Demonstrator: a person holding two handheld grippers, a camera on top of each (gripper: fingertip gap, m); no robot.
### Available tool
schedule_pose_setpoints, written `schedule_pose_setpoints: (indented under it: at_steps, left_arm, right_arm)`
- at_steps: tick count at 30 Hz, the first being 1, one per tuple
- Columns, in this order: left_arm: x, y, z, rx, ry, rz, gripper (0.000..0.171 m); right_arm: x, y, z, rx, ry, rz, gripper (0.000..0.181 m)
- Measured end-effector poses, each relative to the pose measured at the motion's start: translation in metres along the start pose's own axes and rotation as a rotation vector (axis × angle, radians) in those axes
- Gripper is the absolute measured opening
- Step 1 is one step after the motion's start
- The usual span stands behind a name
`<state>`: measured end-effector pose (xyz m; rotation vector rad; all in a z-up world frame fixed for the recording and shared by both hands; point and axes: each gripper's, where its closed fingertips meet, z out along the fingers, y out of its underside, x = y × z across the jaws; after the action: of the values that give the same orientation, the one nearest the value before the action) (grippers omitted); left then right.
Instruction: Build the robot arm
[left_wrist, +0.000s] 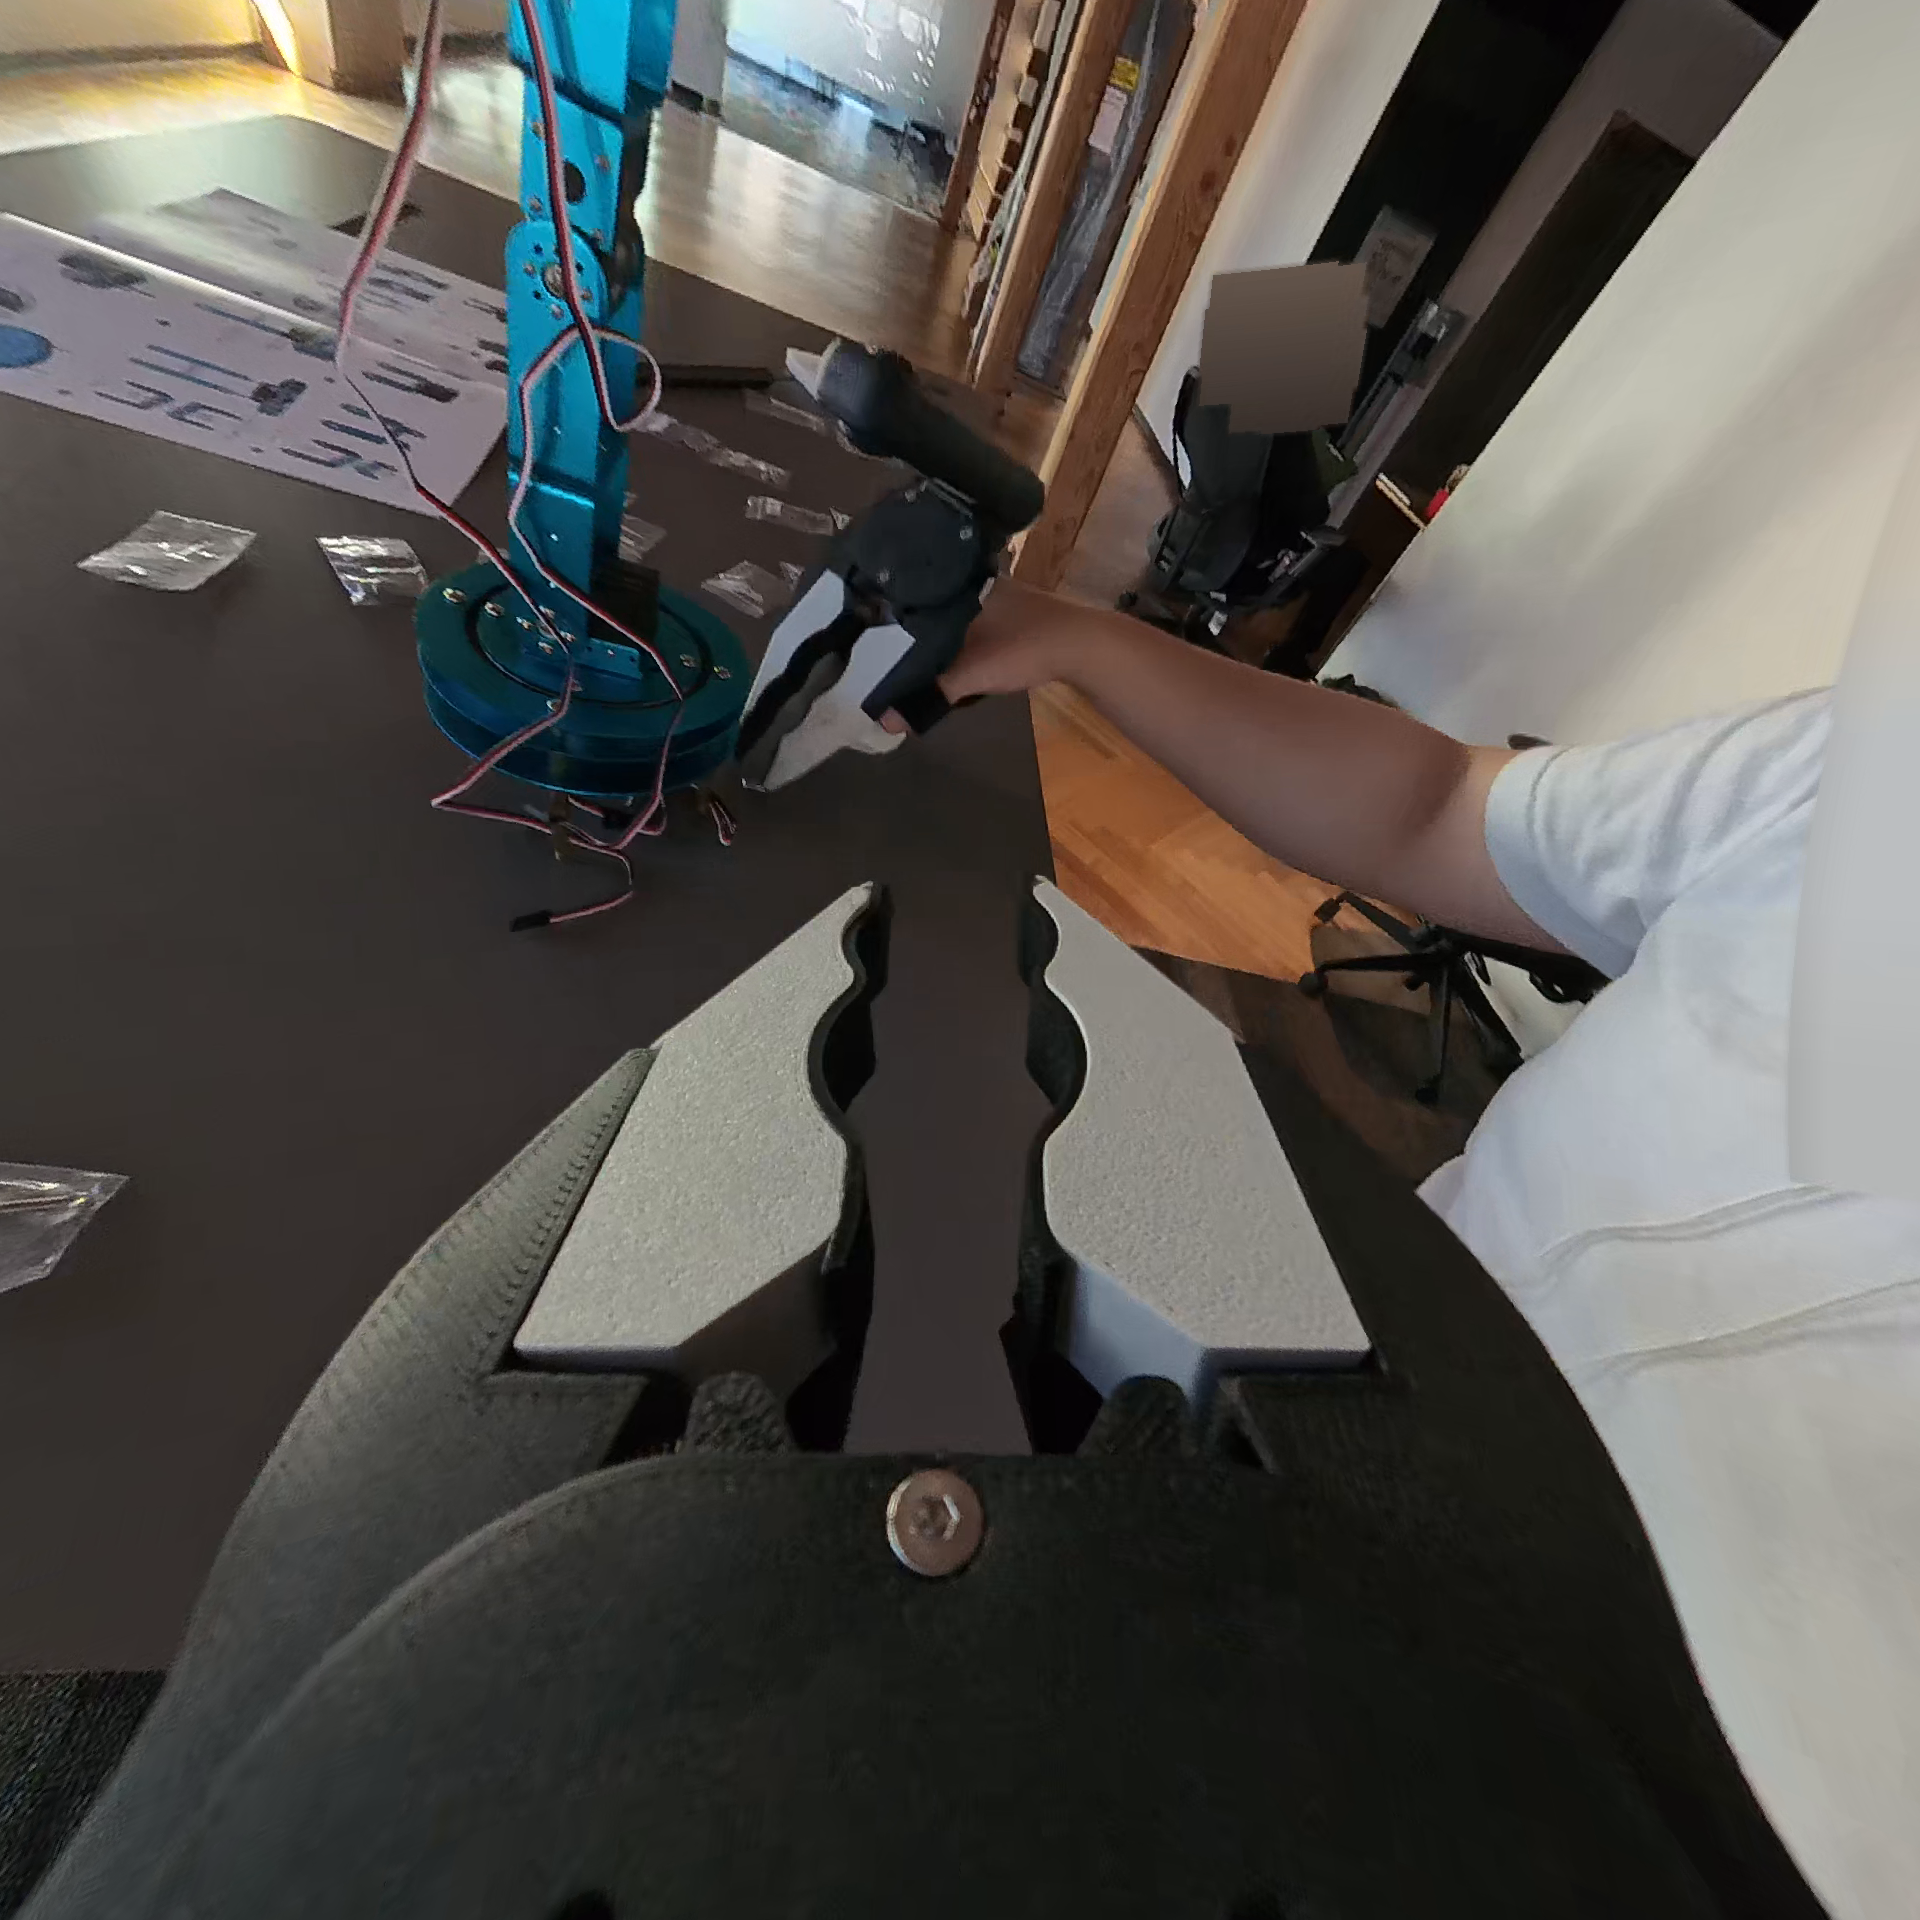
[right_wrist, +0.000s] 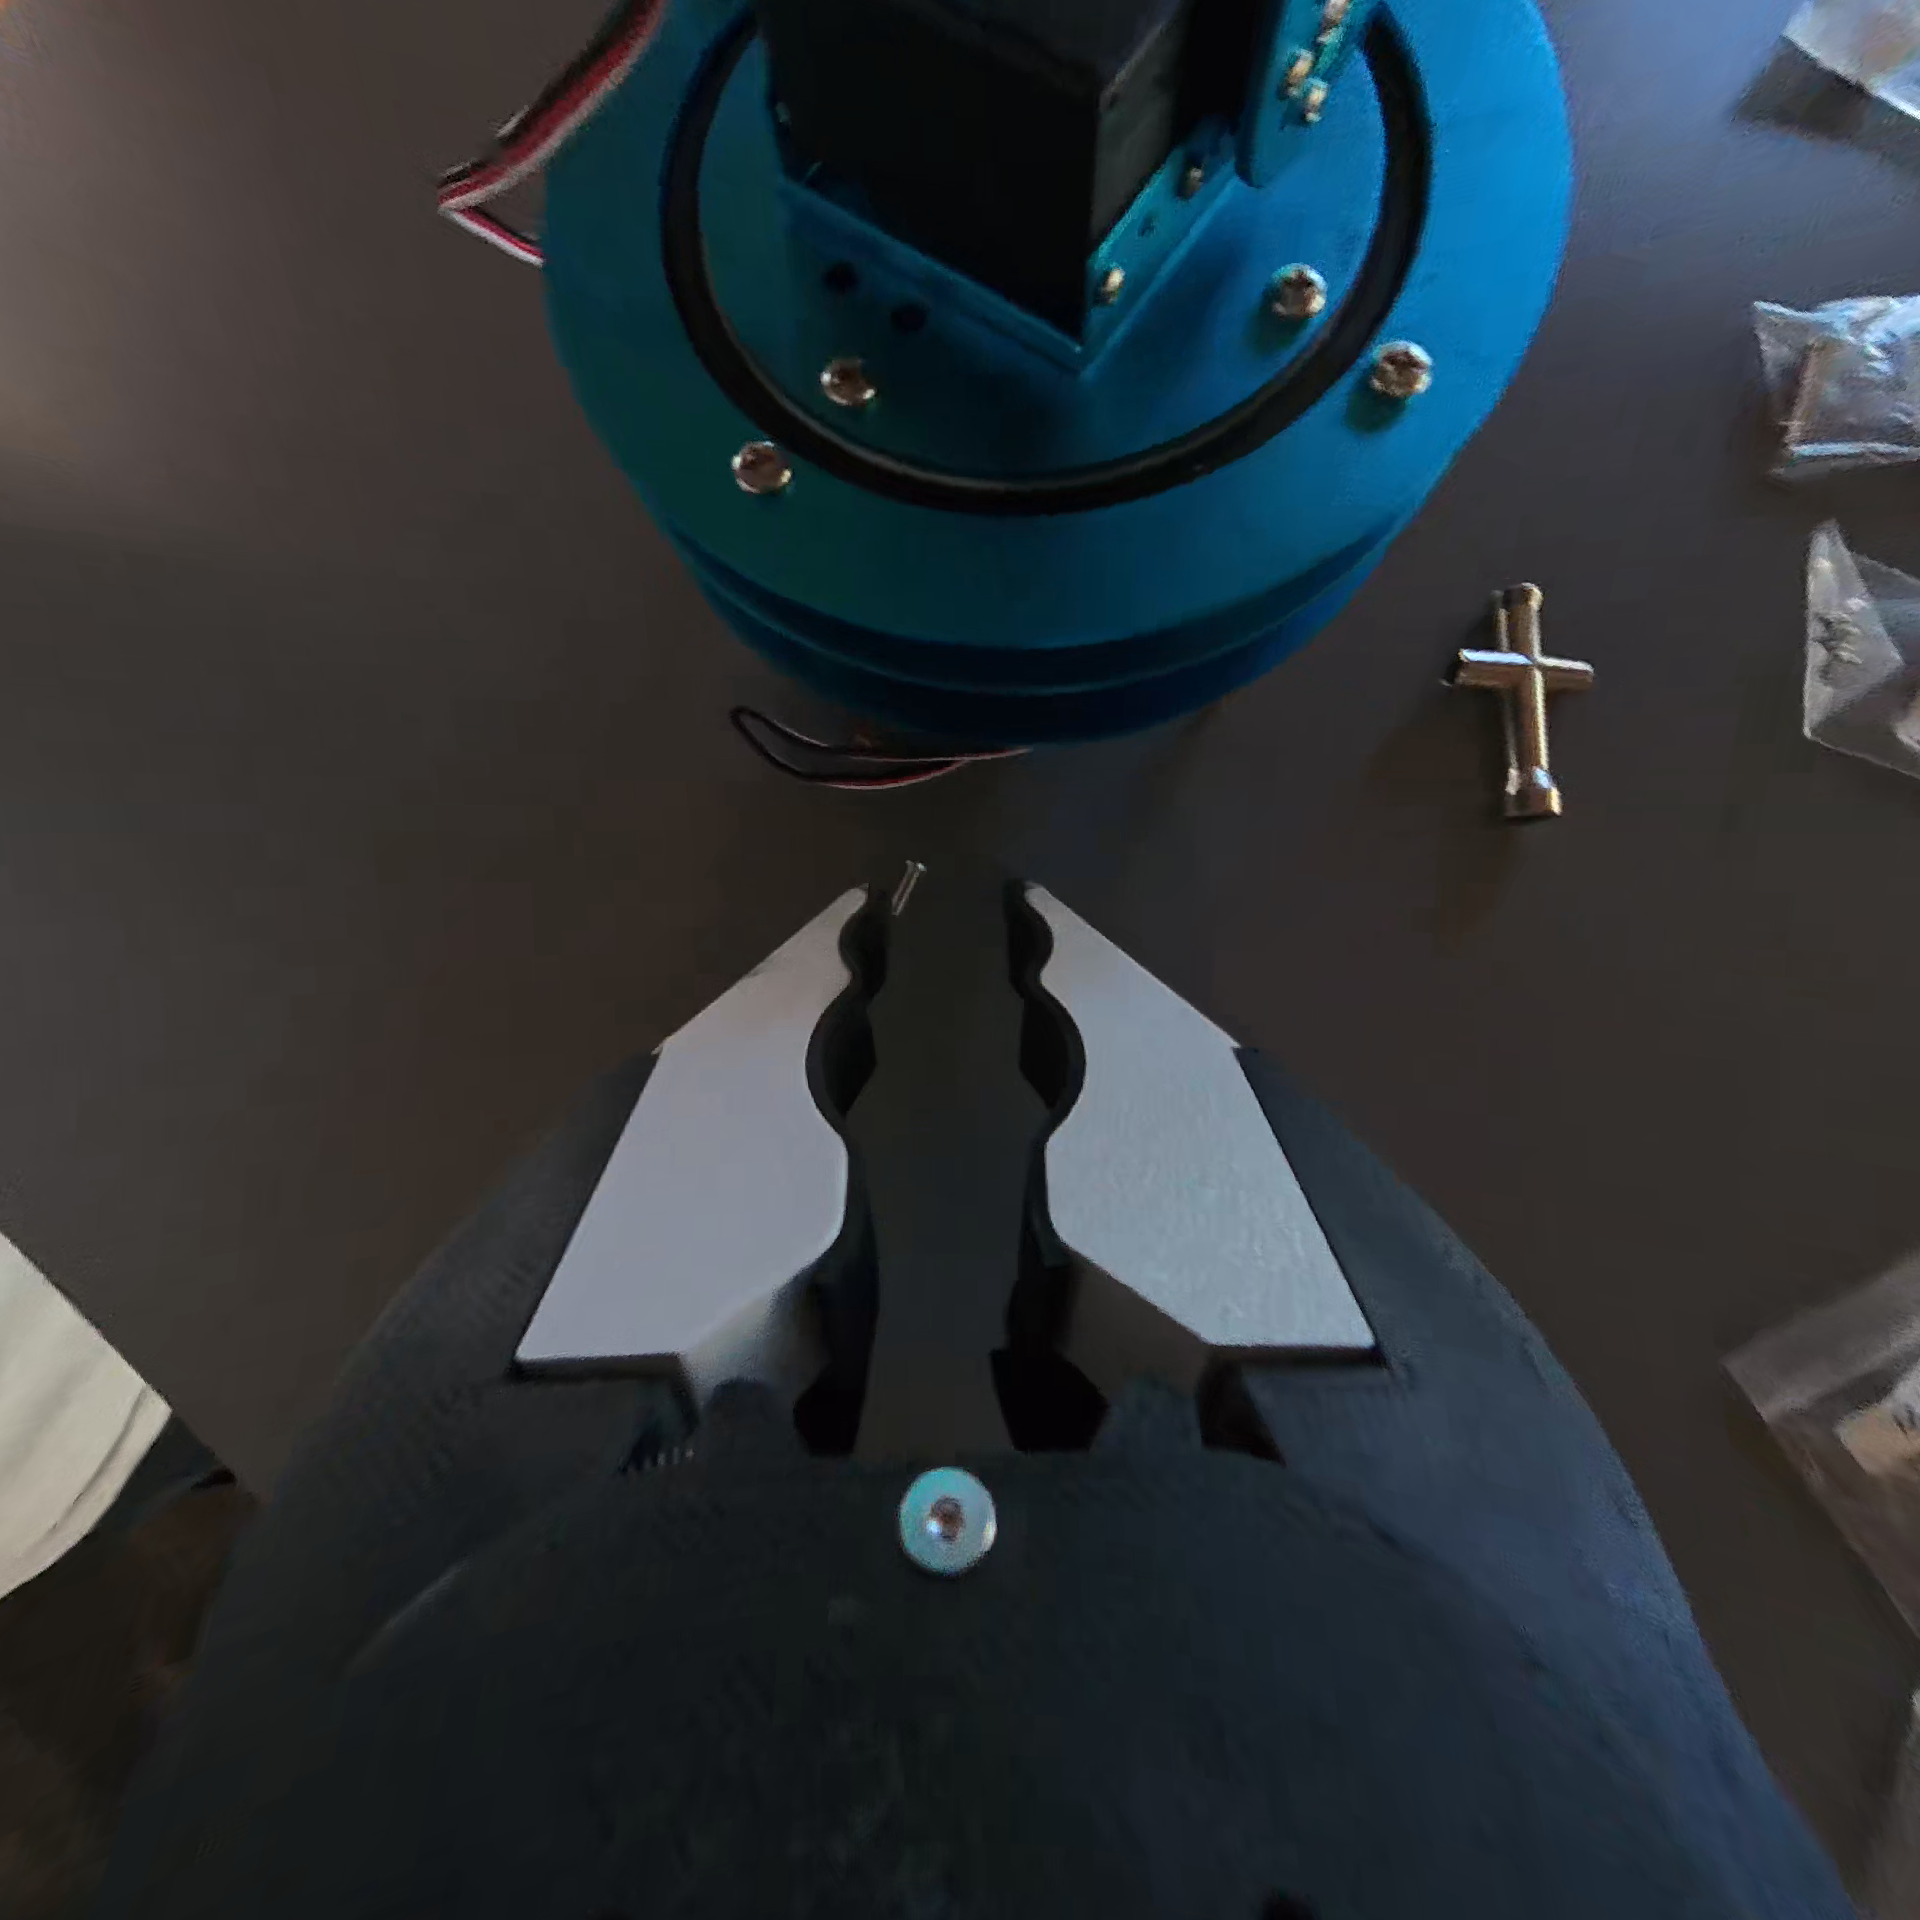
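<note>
In the left wrist view, your left gripper hovered over bare dark tabletop at the lower middle of the frame, its jaws a narrow gap apart and empty. Well above it stood the blue metal robot arm on a round base, its loose red-and-white servo wires trailing onto the table. You risked snagging those wires if you swung across.

In the right wrist view, your right gripper pointed down at the table just below the blue base, jaws slightly parted and holding nothing. A tiny silver screw lay at the tip of its left-hand finger; whether it touched, I could not tell. A small nudge could have flicked it under the base. A silver cross-shaped wrench and clear plastic bags of parts lay at the right, easily knocked.
</note>
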<state>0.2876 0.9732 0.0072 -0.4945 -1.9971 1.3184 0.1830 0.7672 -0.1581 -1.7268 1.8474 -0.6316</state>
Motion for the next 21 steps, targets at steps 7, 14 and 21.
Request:
schedule_pose_setpoints:
  at_steps: [7,14,21]
  left_arm:
    - [-0.025,0.002,0.0,-0.065,0.147,0.04,0.023]
    - [-0.077,-0.02,-0.002,-0.099,0.326,0.072,0.02]
    - [-0.085,-0.085,0.016,-0.013,0.467,0.231,0.019]
  right_arm:
    - [-0.009,-0.003,0.009,-0.041,0.145,0.167,0.016]
    - [-0.011,-0.002,0.009,-0.045,0.34,0.221,0.004]
    - [-0.019,0.0,0.008,0.028,0.447,0.32,0.004]
